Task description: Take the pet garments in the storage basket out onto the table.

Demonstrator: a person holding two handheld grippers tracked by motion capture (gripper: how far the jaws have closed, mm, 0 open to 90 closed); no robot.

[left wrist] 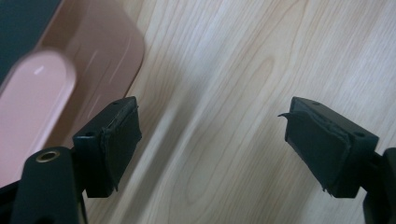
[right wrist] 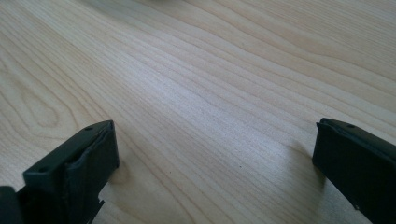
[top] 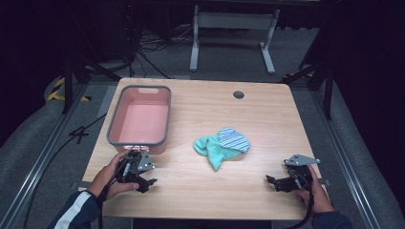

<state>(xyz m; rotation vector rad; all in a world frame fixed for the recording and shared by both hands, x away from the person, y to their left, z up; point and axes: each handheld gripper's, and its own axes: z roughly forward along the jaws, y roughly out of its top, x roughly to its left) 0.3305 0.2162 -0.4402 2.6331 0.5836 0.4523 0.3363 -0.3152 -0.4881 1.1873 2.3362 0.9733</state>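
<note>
Crumpled teal and blue-striped cloths mid-table, well apart from both empty, wide-open tools: left gripper (beside pink plastic bin), right gripper. Likely risk: snagging one layer, dragging the other.

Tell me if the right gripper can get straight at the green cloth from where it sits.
Probably yes. The right gripper sits open near the table's front edge, and only bare wood lies between it and the green cloth. The striped cloth lies over the cloth's far side; the near side is uncovered.
</note>
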